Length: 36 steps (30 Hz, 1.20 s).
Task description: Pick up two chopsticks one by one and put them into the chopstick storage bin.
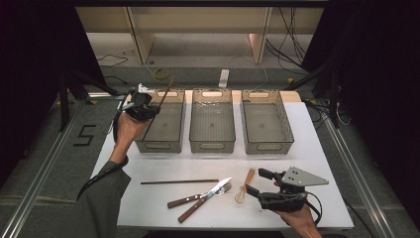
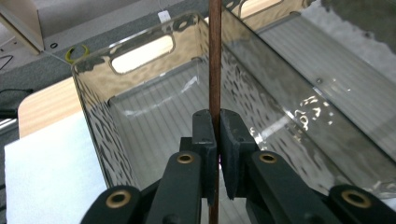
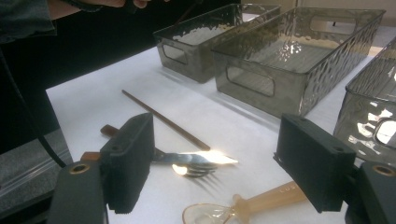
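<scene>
My left gripper (image 1: 148,108) is held over the left clear bin (image 1: 157,146), shut on a dark brown chopstick (image 1: 166,91) that slants across the bin's near-left side. In the left gripper view the pads clamp the chopstick (image 2: 215,56) upright above the bin's ribbed floor (image 2: 154,107). My right gripper (image 1: 255,182) rests open near the front right of the white mat, nothing between its pads (image 3: 128,161). Just beyond it lie an amber plastic spoon (image 1: 244,187), a fork (image 1: 224,189), a wood-handled knife (image 1: 203,201) and a second chopstick (image 1: 179,182).
Three clear bins stand in a row at the back of the mat; the middle bin (image 1: 212,147) and right bin (image 1: 270,147) hold nothing I can see. A sleeve (image 1: 101,198) comes in at the bottom left. Cables lie on the floor beyond the table.
</scene>
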Each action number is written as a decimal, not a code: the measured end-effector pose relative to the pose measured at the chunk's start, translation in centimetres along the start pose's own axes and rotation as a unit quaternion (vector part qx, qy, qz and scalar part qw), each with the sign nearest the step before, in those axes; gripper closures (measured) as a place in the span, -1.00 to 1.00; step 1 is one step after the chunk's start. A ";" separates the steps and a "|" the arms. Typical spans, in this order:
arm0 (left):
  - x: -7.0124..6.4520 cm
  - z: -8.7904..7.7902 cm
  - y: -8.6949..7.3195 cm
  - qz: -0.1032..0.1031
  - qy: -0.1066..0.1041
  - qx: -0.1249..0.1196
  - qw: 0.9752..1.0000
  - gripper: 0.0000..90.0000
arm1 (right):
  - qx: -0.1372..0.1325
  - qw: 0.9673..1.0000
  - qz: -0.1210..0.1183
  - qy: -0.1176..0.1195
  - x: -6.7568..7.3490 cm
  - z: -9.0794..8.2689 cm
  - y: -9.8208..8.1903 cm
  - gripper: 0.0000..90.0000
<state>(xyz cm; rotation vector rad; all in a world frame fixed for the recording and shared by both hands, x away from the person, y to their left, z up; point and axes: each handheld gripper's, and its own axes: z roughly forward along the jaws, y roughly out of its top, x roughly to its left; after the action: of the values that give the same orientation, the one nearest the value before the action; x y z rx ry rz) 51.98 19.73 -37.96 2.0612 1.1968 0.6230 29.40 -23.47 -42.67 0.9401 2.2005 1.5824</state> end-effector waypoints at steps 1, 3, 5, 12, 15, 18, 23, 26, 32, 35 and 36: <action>0.0 0.1 -0.2 0.002 0.001 0.003 1.000 0.88 | 0.001 1.000 0.000 -0.001 0.0 0.0 0.0 -0.37; 0.1 0.2 -0.4 0.000 0.002 0.006 1.000 0.88 | 0.001 1.000 0.000 -0.001 0.0 0.0 0.0 -0.37; 0.2 0.3 -0.6 -0.002 0.001 0.009 1.000 0.88 | 0.002 1.000 0.000 0.000 0.0 0.1 0.0 -0.37; 0.1 0.9 -1.0 -0.015 0.005 0.017 1.000 0.84 | 0.002 1.000 -0.001 -0.001 0.0 0.0 0.0 -0.37; 0.2 1.0 -0.9 -0.037 0.002 0.031 0.999 0.45 | 0.001 1.000 0.000 -0.001 0.0 0.0 0.0 -0.37; 0.0 0.6 -0.8 -0.052 -0.004 0.026 0.998 0.26 | 0.001 1.000 0.000 -0.002 0.0 0.0 0.0 -0.37; -0.9 -0.3 -0.6 -0.060 -0.026 0.028 0.997 -0.13 | 0.003 1.000 0.001 -0.004 0.0 0.0 -0.1 -0.37; -2.0 -1.3 -0.9 -0.048 -0.054 0.029 0.997 -0.32 | -0.002 1.000 0.002 -0.004 0.0 0.0 0.0 -0.37; -4.6 -3.2 -2.5 -0.006 -0.084 0.026 0.996 -0.49 | 0.001 1.000 0.001 -0.004 0.1 0.0 -0.1 -0.37; -5.7 -3.6 -3.1 0.030 -0.096 0.057 0.993 -0.56 | 0.000 1.000 0.000 -0.001 0.2 -0.1 0.0 -0.37; -6.0 -3.8 -3.3 0.035 -0.109 0.063 0.991 -0.56 | 0.000 1.000 -0.001 0.000 0.3 -0.1 0.0 -0.37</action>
<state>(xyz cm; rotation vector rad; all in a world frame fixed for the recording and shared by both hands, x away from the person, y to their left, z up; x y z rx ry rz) 44.78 16.80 -38.35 2.2196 1.0651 0.3493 29.16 -23.35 -42.56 0.9391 2.2001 1.5813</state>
